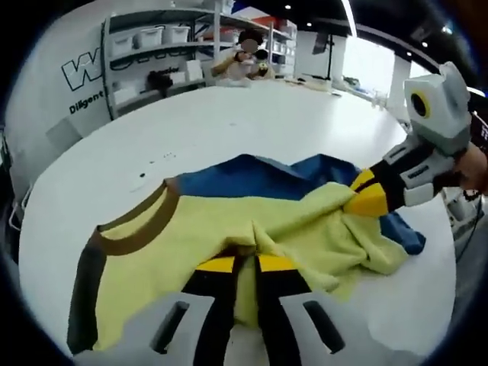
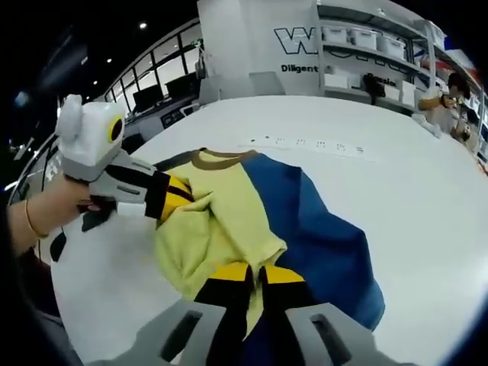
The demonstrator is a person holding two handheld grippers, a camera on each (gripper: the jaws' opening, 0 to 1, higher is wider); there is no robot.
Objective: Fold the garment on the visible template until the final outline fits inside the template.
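Note:
A yellow and blue garment [image 1: 229, 221] with a brown collar [image 1: 141, 225] and a dark sleeve lies bunched on the white table [image 1: 252, 122]. My left gripper [image 1: 246, 264] is shut on a fold of its yellow cloth at the near edge. The right gripper [image 1: 364, 197] comes in from the right and pinches the yellow cloth by the blue part. In the right gripper view, my right gripper [image 2: 256, 272] is shut on the garment [image 2: 229, 213] where yellow meets blue [image 2: 320, 244]. The left gripper [image 2: 179, 194], held by a hand, grips the yellow cloth on the left.
Small dark marks [image 1: 152, 162] dot the table beyond the collar, seen as a row [image 2: 313, 144] in the right gripper view. Shelves with white bins [image 1: 152, 46] and a seated person [image 1: 244, 61] stand past the far table edge. The table edge [image 2: 84, 305] runs close on the left.

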